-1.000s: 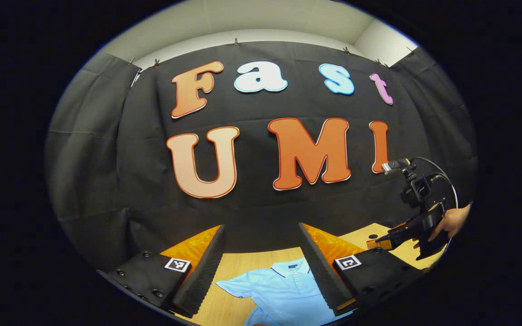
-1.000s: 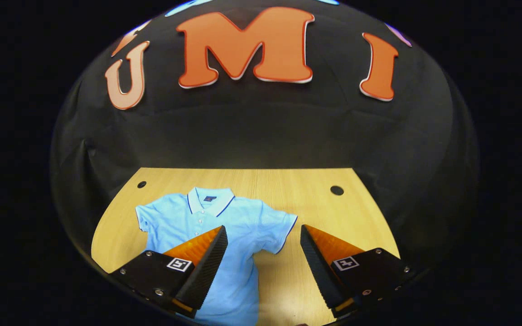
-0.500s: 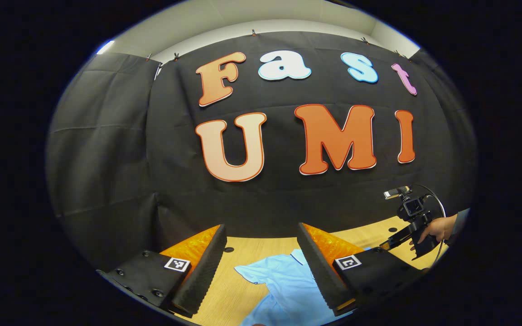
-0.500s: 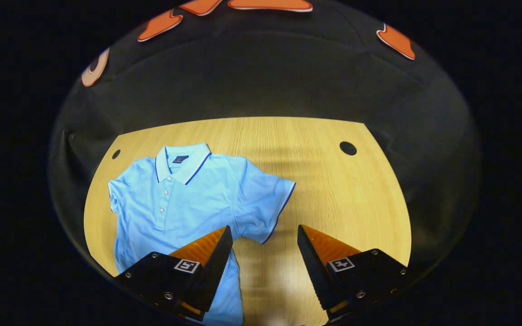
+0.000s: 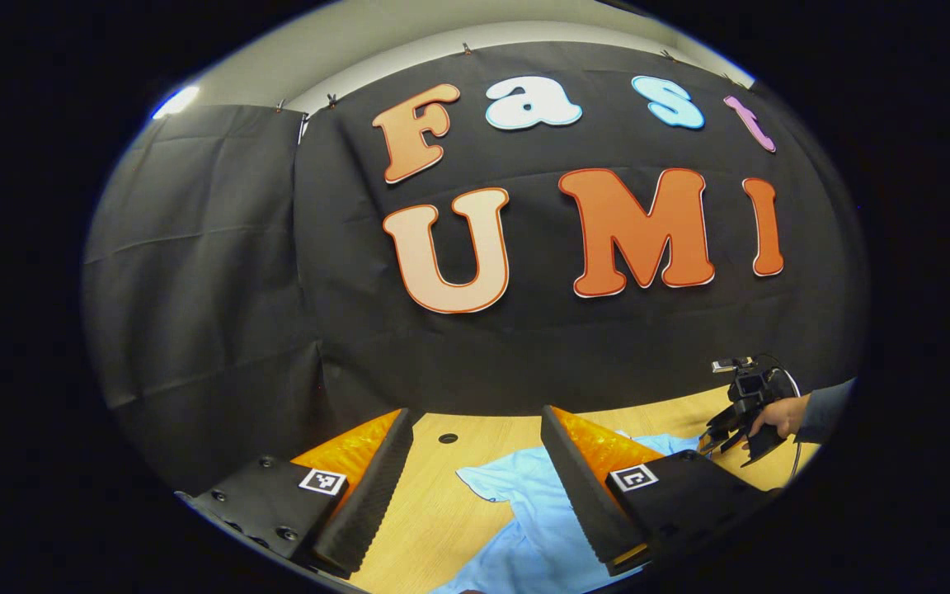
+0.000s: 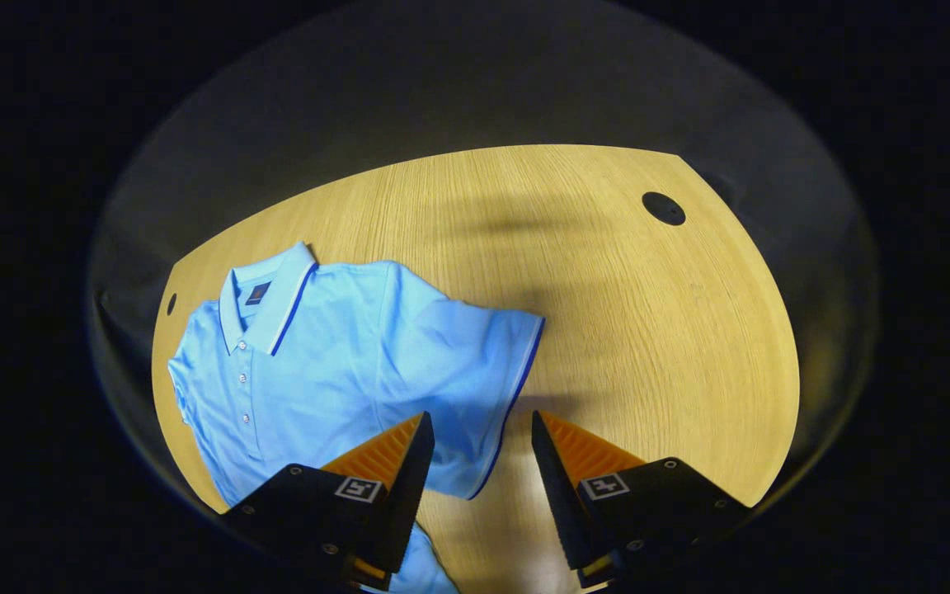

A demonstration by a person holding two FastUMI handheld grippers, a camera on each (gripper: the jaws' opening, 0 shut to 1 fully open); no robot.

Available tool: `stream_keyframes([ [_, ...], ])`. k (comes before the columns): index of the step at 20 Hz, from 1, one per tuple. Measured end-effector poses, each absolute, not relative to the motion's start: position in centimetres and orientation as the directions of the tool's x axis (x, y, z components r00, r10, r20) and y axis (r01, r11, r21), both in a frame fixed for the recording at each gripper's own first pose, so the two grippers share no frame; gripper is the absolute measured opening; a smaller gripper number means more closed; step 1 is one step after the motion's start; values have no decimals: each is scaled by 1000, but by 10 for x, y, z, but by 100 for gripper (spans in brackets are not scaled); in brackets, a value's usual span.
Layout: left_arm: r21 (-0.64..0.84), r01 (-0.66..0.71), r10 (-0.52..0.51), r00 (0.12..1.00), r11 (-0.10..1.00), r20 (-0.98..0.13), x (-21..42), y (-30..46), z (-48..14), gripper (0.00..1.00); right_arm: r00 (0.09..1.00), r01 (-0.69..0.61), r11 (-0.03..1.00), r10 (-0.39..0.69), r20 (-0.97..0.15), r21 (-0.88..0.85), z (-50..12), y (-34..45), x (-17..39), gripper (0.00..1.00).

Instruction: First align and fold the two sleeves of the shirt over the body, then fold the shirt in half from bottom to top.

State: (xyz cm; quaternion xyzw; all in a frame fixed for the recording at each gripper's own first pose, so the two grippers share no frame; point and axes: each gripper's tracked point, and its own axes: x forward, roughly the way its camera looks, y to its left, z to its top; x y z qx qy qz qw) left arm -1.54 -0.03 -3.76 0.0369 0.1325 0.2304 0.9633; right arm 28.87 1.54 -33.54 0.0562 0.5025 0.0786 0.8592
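Note:
A light blue polo shirt (image 6: 335, 363) lies flat on the wooden table (image 6: 648, 330), collar toward the far left, buttons showing. Its right sleeve (image 6: 483, 371) spreads out with a dark-trimmed cuff. My right gripper (image 6: 482, 429) hovers open just above that cuff, one finger on each side of the hem. In the left gripper view, my left gripper (image 5: 475, 425) stands open above the table, with the shirt's other sleeve (image 5: 508, 487) lying between its fingers and further off. The right gripper (image 5: 722, 437) and the hand holding it appear there at the far right.
Two dark round holes (image 6: 663, 208) (image 6: 171, 304) sit in the tabletop near its far corners. Black cloth walls close the booth behind and to the sides. Bare wood stretches to the right of the shirt.
The right gripper has dropped and tilted down toward the right sleeve's cuff, its fingers a little closer together. The left gripper has shifted left, so the shirt sits farther right in its view.

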Motion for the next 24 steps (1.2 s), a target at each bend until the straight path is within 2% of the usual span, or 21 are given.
stream_keyframes([
  [1,137,-432,453,859,891,-239,-13,-2,-38,100,476,-79,983,183,-860,166,-340,16,290,66],
  [2,139,-429,451,859,892,-241,-13,-5,-37,100,465,-76,984,178,-867,161,-344,17,291,68],
  [3,140,-427,449,859,893,-245,-13,-7,-38,100,446,-70,985,170,-879,155,-349,18,291,66],
  [4,142,-426,449,858,893,-249,-14,-8,-40,100,426,-73,987,162,-890,144,-353,19,286,61],
  [7,147,-432,456,851,890,-261,-14,-9,-42,100,447,-94,988,151,-882,121,-351,22,291,46],
  [8,150,-433,458,849,889,-262,-15,-10,-42,100,445,-94,987,156,-882,127,-350,24,291,29],
  [10,155,-435,461,848,887,-260,-13,-11,-40,100,442,-88,986,168,-881,144,-350,27,292,11],
  [12,153,-437,463,848,886,-258,-15,-12,-41,100,421,-61,968,246,-873,244,-343,38,289,4],
  [15,151,-431,457,847,889,-272,-16,-9,-46,100,503,-90,942,323,-801,323,-311,48,302,2],
  [19,146,-426,450,843,893,-293,-10,6,-58,100,523,-160,927,370,-768,338,-286,70,297,2],
  [24,89,-373,380,858,924,-345,21,31,-90,100,543,-213,906,421,-726,366,-256,111,292,2],
])
